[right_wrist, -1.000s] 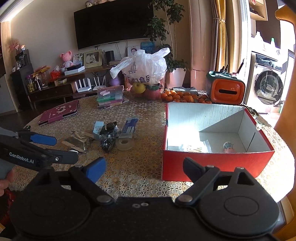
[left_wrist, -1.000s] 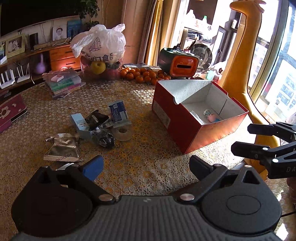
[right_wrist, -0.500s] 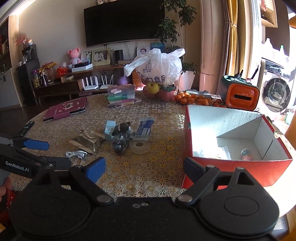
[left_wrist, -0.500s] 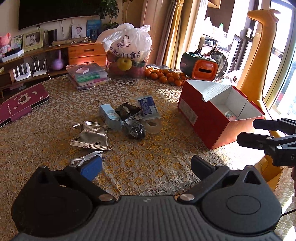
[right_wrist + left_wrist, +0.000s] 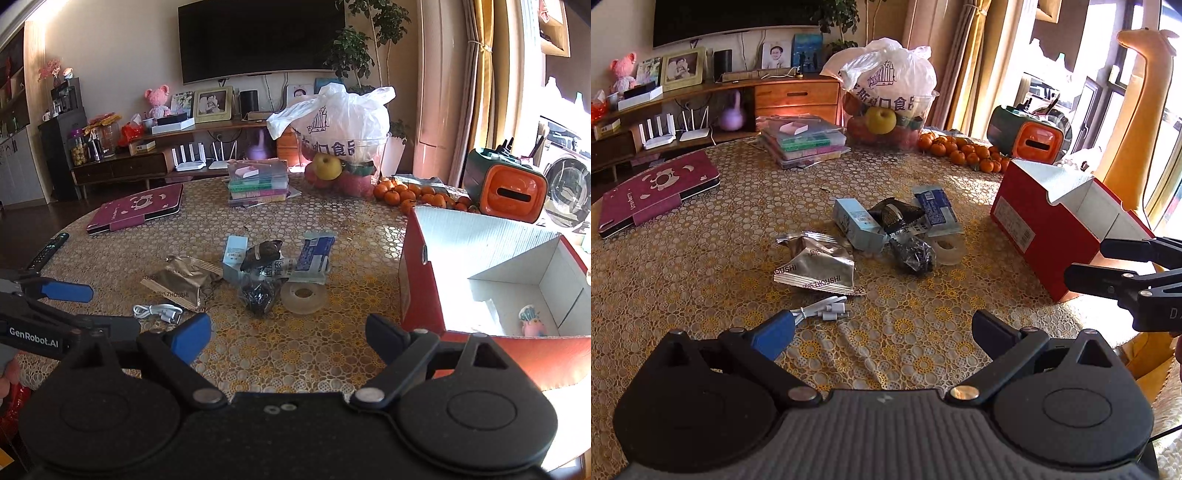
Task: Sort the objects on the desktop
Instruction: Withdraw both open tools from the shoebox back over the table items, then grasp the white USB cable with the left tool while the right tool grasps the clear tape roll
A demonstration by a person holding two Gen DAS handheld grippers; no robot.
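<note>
Both the left gripper (image 5: 882, 332) and right gripper (image 5: 288, 334) hover with jaws apart, empty. The cable (image 5: 827, 308), at 11 o'clock, is nearest: best to straddle it squarely. Beyond lies the foil packet (image 5: 818, 267). Only the right view shows the toy (image 5: 532, 323) inside the red box (image 5: 421, 288).

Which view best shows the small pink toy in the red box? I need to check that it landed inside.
The right wrist view: it looks into the open red box and shows the pink toy on its floor near the front wall. In the left wrist view the red box is seen side-on, and its wall hides the toy.
</note>
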